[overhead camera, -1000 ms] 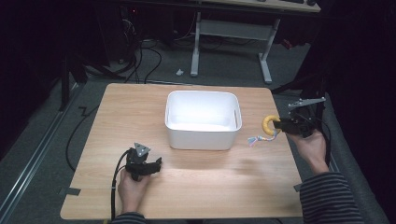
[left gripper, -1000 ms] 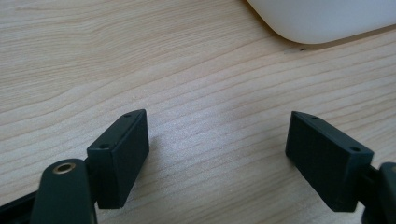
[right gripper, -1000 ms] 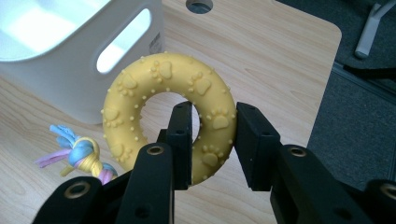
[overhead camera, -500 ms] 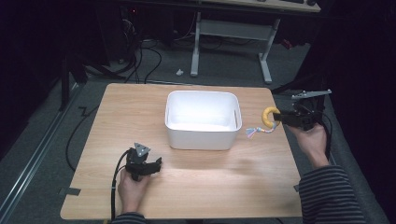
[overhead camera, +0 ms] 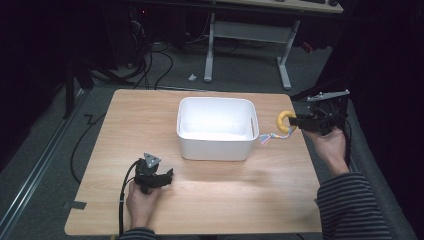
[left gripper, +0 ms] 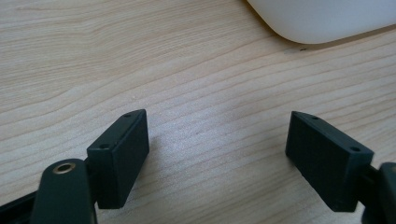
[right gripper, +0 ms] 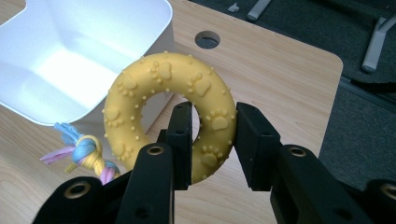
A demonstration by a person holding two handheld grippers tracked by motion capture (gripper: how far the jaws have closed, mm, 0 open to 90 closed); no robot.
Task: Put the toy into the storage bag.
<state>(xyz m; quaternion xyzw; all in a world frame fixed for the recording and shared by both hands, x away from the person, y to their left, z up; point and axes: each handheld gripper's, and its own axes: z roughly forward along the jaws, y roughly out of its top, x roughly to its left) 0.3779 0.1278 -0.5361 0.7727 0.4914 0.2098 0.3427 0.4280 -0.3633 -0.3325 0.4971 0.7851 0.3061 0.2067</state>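
A yellow ring toy (right gripper: pixel 166 102) with paw prints and a knotted pastel rope tail (right gripper: pixel 86 154) hangs above the table's right side. My right gripper (right gripper: pixel 212 140) is shut on the ring's lower right part, one jaw through its hole. From above, the ring toy (overhead camera: pixel 285 121) sits just right of the white bin (overhead camera: pixel 216 128), with the right gripper (overhead camera: pixel 300 121) behind it and the rope tail (overhead camera: pixel 270 136) dangling toward the bin. My left gripper (overhead camera: pixel 167 176) rests low at the table's front left, open over bare wood (left gripper: pixel 215 135), nothing between its jaws.
The white bin (right gripper: pixel 70 60) is empty and stands mid-table. A round cable hole (right gripper: pixel 207 38) sits in the tabletop beyond the ring. A desk frame (overhead camera: pixel 245 40) and cables lie on the floor past the far edge.
My right gripper has lifted the ring toy off the table and carried it left and up toward the bin. The left gripper has stayed still.
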